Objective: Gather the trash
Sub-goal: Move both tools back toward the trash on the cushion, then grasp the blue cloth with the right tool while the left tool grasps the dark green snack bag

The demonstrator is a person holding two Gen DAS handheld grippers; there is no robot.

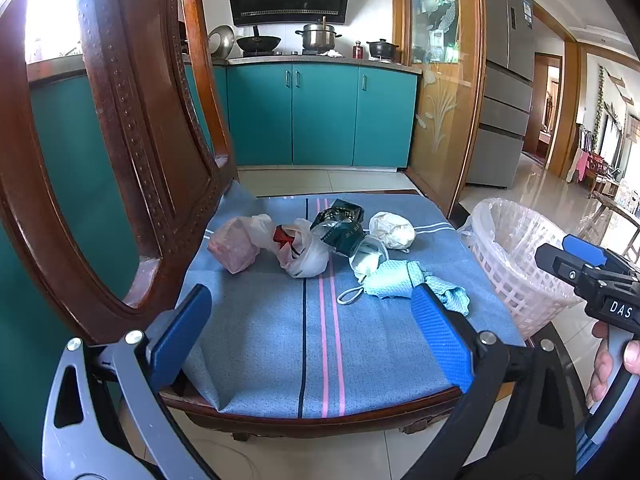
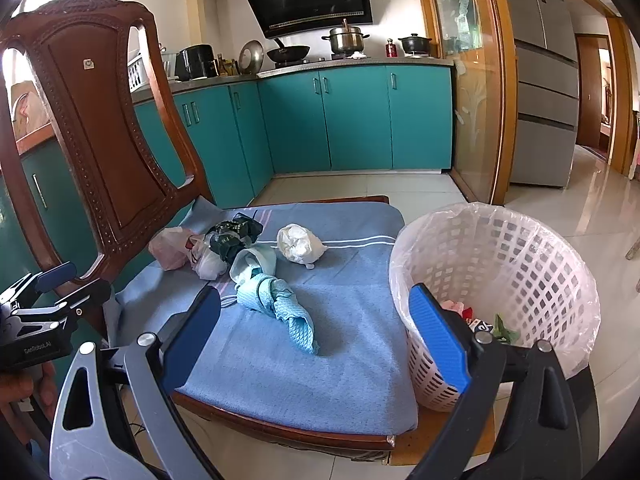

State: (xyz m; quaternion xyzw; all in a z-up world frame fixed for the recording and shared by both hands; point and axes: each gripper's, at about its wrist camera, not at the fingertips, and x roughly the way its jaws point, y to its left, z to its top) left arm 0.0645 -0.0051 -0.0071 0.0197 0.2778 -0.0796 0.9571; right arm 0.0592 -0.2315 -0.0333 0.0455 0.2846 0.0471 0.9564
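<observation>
Right wrist view shows us some scraps already in the basket [image 2: 520, 248] beside our wide-spread right hand-held gripper [image 2: 316, 336], while the crumpled bags [image 2: 298, 244] ahead remain uncollected.

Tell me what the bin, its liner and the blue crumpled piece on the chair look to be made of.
Bin: rigid white plastic, by its moulded lattice of holes.
Liner: thin clear plastic film, glossy and wrinkled over the rim.
Blue crumpled piece: probably woven or textured cloth, matte with a fine grid pattern; could be paper towel.

Blue striped cushion [image 1: 280, 340], white lattice bin [image 2: 520, 280].
</observation>
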